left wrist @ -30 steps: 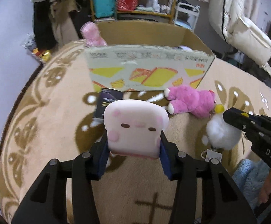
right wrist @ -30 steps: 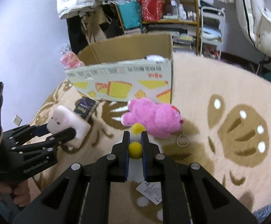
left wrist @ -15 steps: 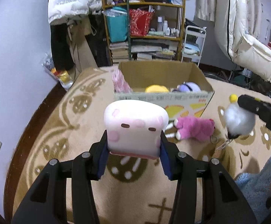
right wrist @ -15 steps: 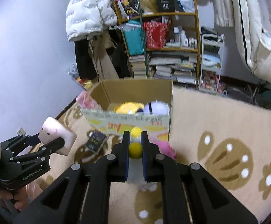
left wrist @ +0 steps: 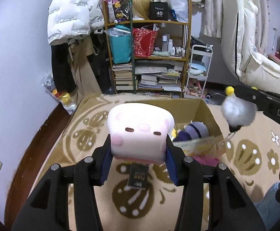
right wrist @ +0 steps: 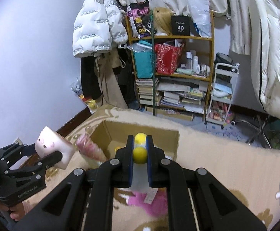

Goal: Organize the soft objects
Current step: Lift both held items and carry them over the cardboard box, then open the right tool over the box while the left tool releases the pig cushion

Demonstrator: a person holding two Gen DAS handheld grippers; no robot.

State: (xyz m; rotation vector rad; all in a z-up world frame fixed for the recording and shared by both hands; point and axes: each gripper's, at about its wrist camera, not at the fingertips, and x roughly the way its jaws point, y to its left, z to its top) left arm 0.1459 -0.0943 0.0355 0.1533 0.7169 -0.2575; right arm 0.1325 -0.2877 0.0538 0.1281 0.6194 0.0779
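My left gripper (left wrist: 139,152) is shut on a pink-and-white toast-shaped plush (left wrist: 140,130) with a pig face, held high above the rug. The same left gripper (right wrist: 49,155) and plush (right wrist: 52,147) show at the left of the right wrist view. My right gripper (right wrist: 140,150) is shut on a white fluffy keychain plush (left wrist: 238,112) by its yellow pompoms (right wrist: 139,155). An open cardboard box (left wrist: 209,113) sits ahead and below, with a purple striped plush (left wrist: 195,131) inside. A pink plush bear (right wrist: 153,202) lies on the rug beside the box.
A beige patterned rug (left wrist: 82,134) covers the floor, with a small dark packet (left wrist: 138,177) on it. Behind the box stand a cluttered shelf (left wrist: 149,57), a white trolley (left wrist: 197,73) and hanging coats (left wrist: 72,13). A pale chair (left wrist: 255,61) is at the right.
Both grippers have risen with their plushes, so the box now lies below and its inside shows. The view tilted up toward the shelf. Both grips are unchanged.
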